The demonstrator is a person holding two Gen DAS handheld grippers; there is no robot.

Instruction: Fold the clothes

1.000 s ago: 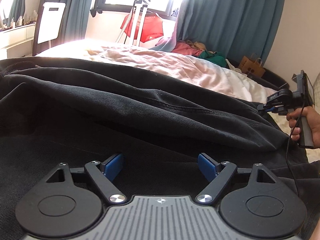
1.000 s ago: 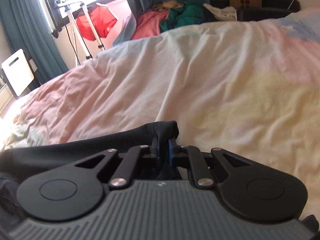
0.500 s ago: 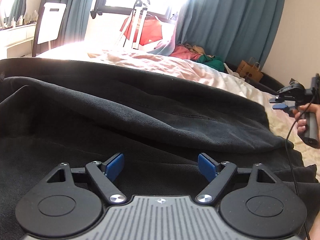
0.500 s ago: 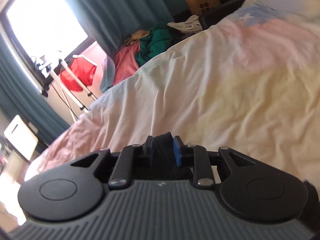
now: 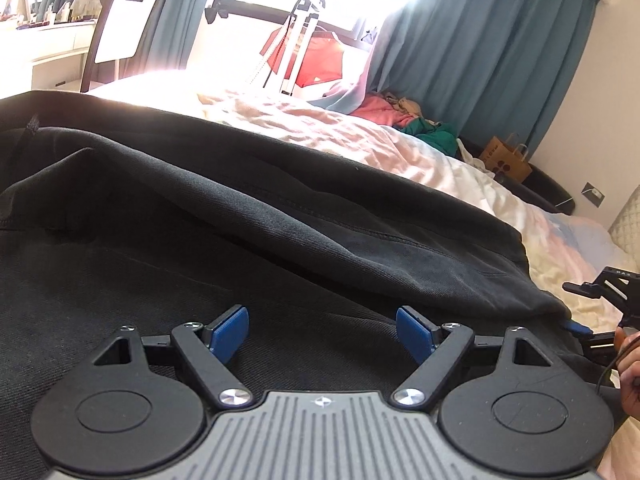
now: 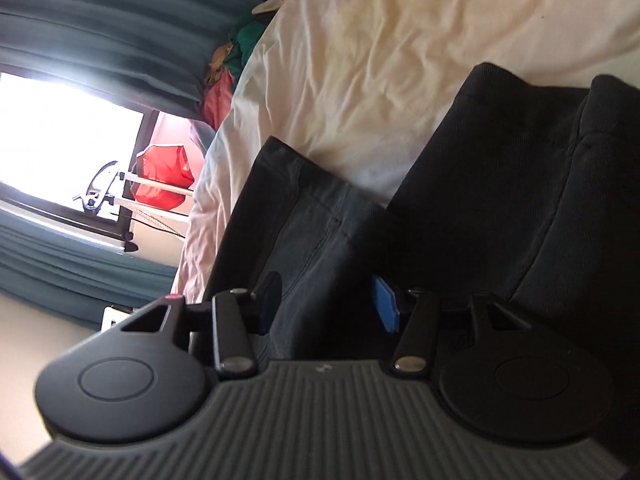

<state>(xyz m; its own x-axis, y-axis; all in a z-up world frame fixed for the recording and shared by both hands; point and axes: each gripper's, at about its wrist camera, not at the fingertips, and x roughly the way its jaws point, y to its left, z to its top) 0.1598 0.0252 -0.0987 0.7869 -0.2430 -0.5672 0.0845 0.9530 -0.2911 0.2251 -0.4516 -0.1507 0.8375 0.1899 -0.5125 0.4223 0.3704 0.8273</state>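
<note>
Since a second ago my right gripper (image 6: 328, 304) has let go of the black garment (image 5: 280, 216) and rolled sideways, its jaws now apart over dark cloth. Low in frame, my left gripper (image 5: 322, 334) hangs spread wide above the garment, which covers the pale bedsheet (image 5: 460, 168); teal curtains (image 5: 500, 52) fill the upper right.

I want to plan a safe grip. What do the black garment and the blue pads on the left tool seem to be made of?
Black garment: probably heavy woven cotton such as twill or denim, matte, with a fine diagonal weave and stitched seams. Blue pads on the left tool: smooth and matte, perhaps rubber or soft plastic; the look leaves this open.
</note>
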